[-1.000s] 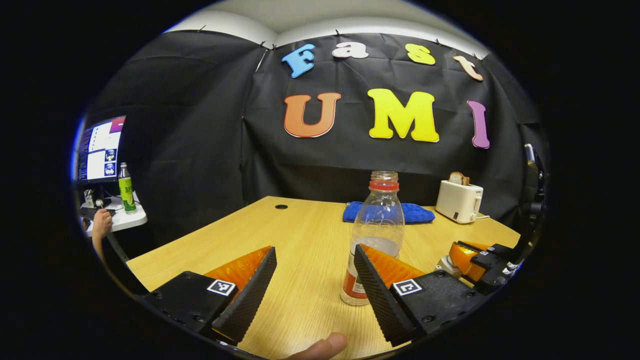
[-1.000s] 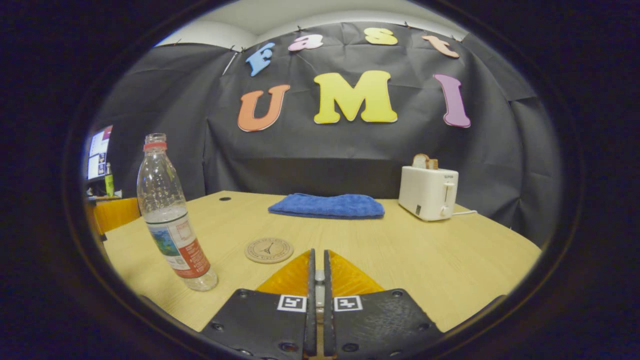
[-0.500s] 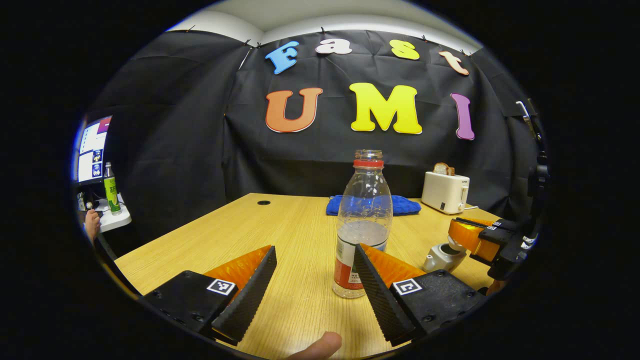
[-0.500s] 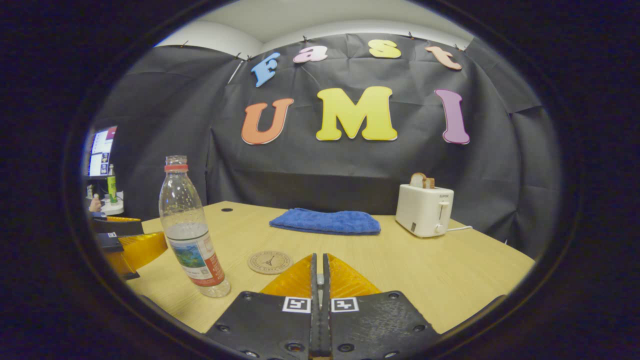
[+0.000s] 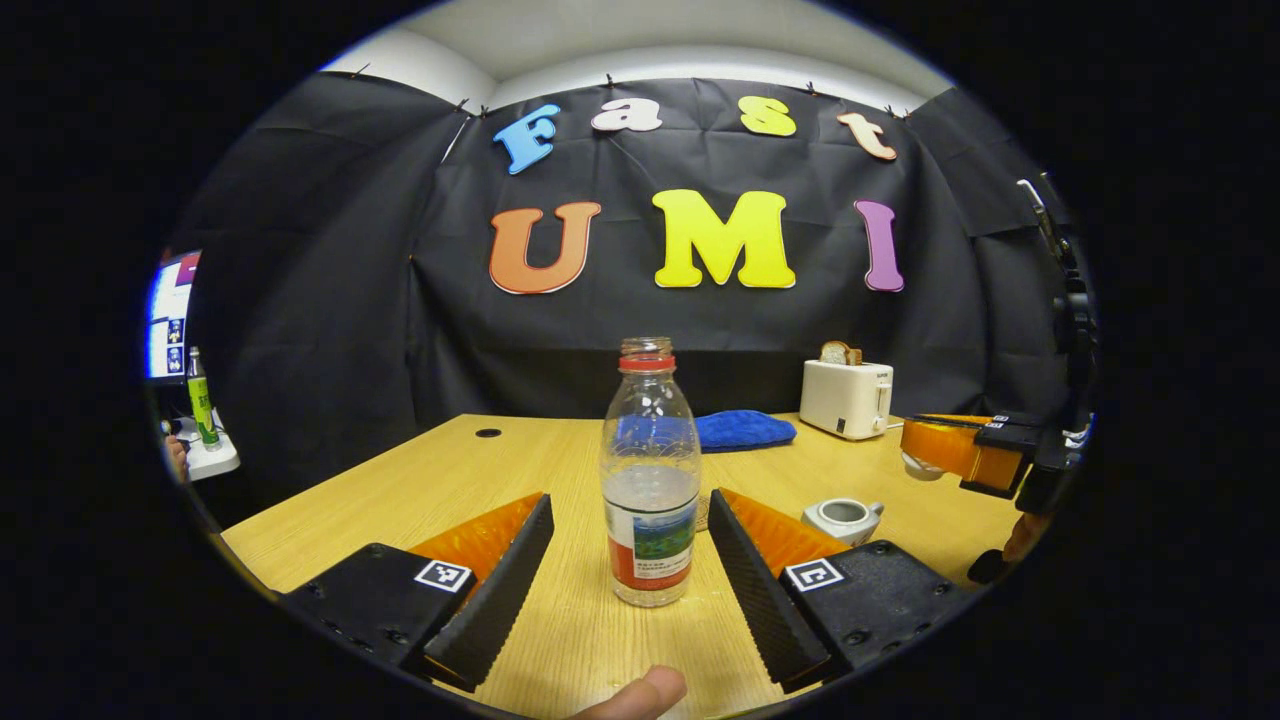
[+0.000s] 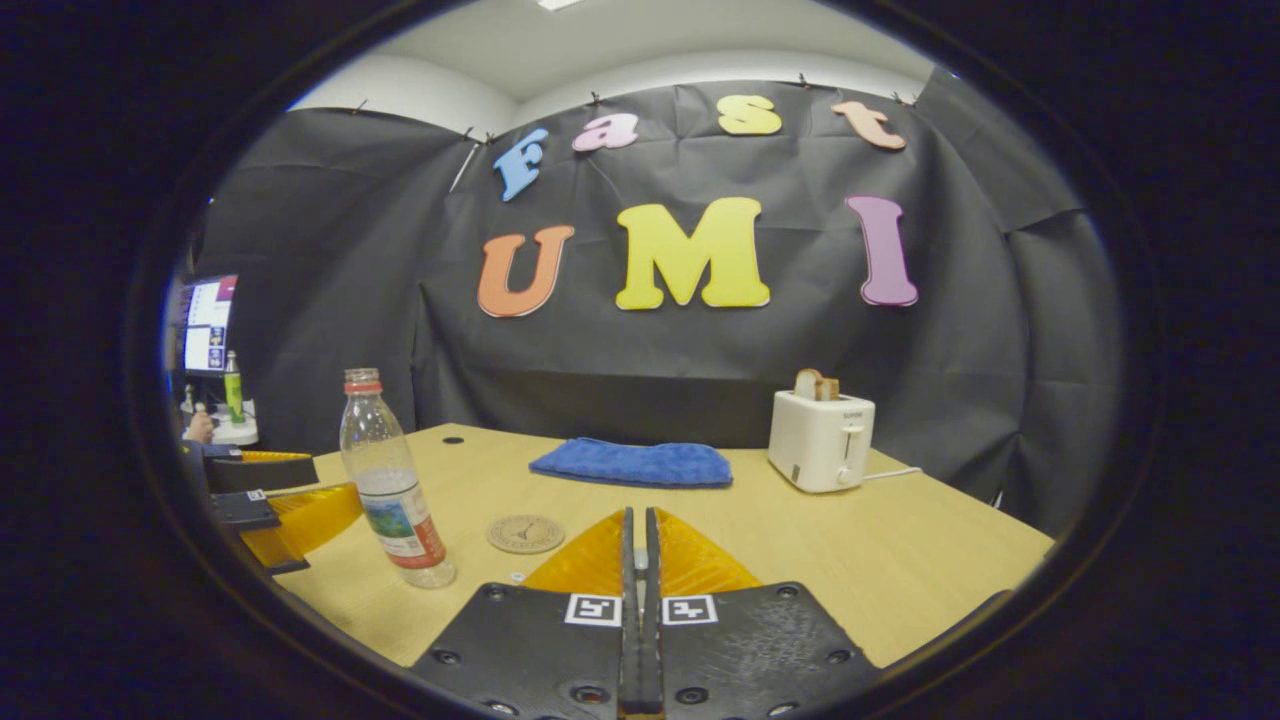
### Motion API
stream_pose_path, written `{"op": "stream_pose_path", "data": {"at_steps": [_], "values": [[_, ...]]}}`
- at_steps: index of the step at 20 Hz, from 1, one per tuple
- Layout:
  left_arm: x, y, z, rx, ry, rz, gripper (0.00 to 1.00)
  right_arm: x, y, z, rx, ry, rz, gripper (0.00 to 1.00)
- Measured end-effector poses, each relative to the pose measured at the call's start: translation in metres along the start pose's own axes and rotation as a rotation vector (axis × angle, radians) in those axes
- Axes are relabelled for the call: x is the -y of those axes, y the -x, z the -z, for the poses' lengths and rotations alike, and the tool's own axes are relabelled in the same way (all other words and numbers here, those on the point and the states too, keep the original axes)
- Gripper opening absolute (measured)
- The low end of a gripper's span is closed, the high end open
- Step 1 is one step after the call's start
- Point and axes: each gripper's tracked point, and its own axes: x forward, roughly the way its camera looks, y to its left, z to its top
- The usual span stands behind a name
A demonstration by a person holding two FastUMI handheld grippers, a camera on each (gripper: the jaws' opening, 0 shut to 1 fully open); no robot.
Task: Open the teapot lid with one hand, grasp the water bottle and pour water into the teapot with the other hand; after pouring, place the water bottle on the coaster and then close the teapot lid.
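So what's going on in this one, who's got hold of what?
A person works two handheld grippers at a wooden table. The right gripper hangs above the open teapot, fingers closed, apparently on its lid. The left gripper is open, its fingers flanking the uncapped water bottle, which stands on the table, not yet gripped. The coaster lies bare just behind the bottle.

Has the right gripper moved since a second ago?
Yes. In the left gripper view the right gripper now hangs above the open teapot, apparently raised with the lid.
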Motion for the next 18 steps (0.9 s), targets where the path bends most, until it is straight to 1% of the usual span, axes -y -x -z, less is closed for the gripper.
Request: {"op": "stream_pose_path", "data": {"at_steps": [3,5,7,9,11,12,13,15,16,18], "values": [[0.006,-0.011,0.003,0.0,-0.032,0.004,0.98,0.008,0.008,-0.005,0.016,0.0,0.0,0.0],[0.002,-0.021,0.006,-0.005,-0.042,-0.016,0.98,0.012,0.012,-0.005,0.022,-0.001,-0.001,0.0],[-0.001,-0.031,0.005,0.0,-0.033,-0.027,0.98,0.017,0.015,-0.006,0.028,-0.001,0.0,0.0],[0.002,-0.041,0.007,0.002,-0.01,-0.005,0.98,0.021,0.016,-0.005,0.027,-0.013,-0.003,0.0],[-0.001,-0.048,0.005,0.012,-0.003,-0.007,0.98,0.026,0.018,-0.003,0.022,-0.02,-0.003,0.0],[-0.003,-0.051,0.006,0.013,-0.004,-0.012,0.89,0.029,0.019,-0.004,0.02,-0.023,-0.003,0.0],[-0.005,-0.055,0.006,0.013,-0.002,-0.018,0.98,0.031,0.02,-0.003,0.017,-0.028,-0.003,0.0],[-0.006,-0.06,0.013,-0.012,0.008,-0.015,0.98,0.038,0.022,-0.005,0.016,-0.036,0.002,0.0],[-0.003,-0.061,0.018,-0.025,0.014,-0.001,0.96,0.042,0.023,-0.005,0.014,-0.036,0.01,0.0],[-0.001,-0.061,0.019,-0.033,0.023,0.019,0.88,0.05,0.025,-0.005,0.008,-0.039,0.021,0.0]]}}
